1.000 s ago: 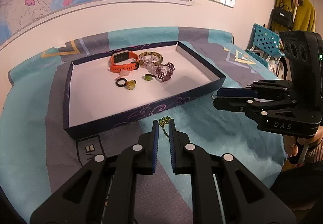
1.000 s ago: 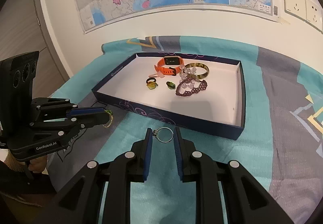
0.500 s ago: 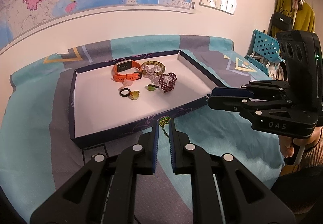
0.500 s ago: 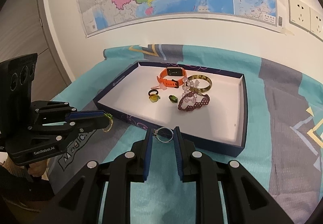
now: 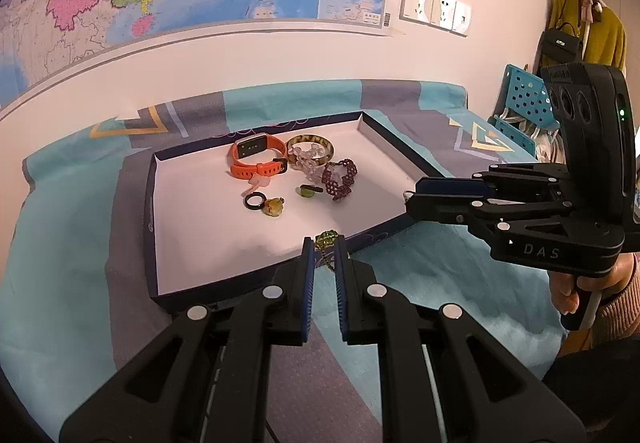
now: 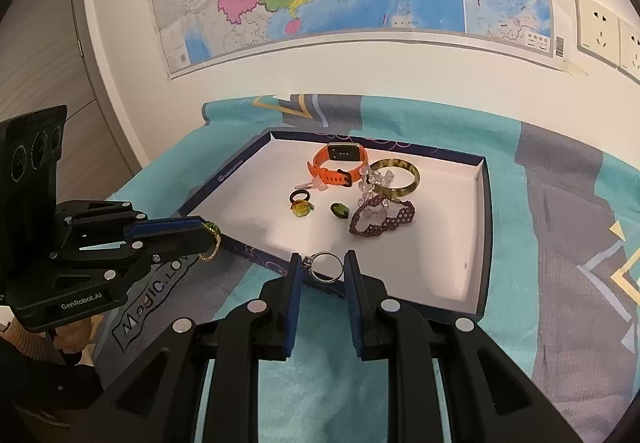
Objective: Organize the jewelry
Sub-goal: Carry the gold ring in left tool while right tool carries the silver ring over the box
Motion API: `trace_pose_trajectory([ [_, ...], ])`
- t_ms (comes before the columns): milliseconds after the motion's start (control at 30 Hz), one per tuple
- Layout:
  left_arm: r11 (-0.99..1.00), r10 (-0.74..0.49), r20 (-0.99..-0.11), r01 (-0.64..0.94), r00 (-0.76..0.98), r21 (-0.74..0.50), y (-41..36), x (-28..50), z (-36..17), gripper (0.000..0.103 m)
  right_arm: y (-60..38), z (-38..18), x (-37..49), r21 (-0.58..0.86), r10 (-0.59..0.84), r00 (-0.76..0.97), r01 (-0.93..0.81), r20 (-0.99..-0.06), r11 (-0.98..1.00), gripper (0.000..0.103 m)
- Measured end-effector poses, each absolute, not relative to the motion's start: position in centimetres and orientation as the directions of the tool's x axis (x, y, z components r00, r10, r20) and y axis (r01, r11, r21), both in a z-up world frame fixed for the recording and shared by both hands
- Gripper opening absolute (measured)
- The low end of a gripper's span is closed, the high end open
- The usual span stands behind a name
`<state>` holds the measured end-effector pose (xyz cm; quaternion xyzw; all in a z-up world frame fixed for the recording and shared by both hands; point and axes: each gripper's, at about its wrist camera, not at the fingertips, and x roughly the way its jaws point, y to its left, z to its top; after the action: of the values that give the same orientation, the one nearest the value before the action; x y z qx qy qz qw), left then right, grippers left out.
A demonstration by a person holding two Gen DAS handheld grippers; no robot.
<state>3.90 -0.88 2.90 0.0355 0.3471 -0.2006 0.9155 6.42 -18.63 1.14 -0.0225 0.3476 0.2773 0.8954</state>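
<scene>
- Left gripper (image 5: 324,249): blue-padded jaws pinched on a small green-beaded piece on a fine gold chain (image 5: 326,241). The bead cluster sits at the tips; a short loop of chain hangs free below.
- Right gripper (image 6: 322,267): jaws clamped across a thin silver metal ring (image 6: 328,266), one pad on each side of the band. Its small setting points to the left pad.
- Both pieces are held in the air near the front wall of the shallow dark-blue box with white lining (image 6: 482,243), which lies on a teal and grey patterned cloth (image 6: 560,203). Whether either piece has crossed over the rim, I cannot tell.
- Already in the box: orange smartwatch band (image 6: 338,163), amber-green bangle (image 6: 396,175), clear crystal beads (image 6: 374,179), purple beaded bracelet (image 6: 382,219), black ring with yellow stone (image 6: 300,203), small green stone piece (image 6: 340,210).
- Handling, chain piece: judged very light and limp; it will swing and could snag on the rim. Best held at the bead cluster, as now.
- Handling, ring: light, stiff, smooth metal; likely to roll or spring out if the grip slackens. Release low over the lining.
- Pose: both grippers are aimed forward toward the box and converge on it from opposite sides.
</scene>
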Motion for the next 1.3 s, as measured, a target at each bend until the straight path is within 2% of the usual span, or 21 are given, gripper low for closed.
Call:
trace_pose_trajectory([
  [1300,0.93,-0.319,-0.646,0.362,0.694,-0.07,-0.6,6.6,3.2,0.01,-17.6,0.9,9.3,0.162,0.478,0.599,-0.503,-0.643,0.849,0.019],
])
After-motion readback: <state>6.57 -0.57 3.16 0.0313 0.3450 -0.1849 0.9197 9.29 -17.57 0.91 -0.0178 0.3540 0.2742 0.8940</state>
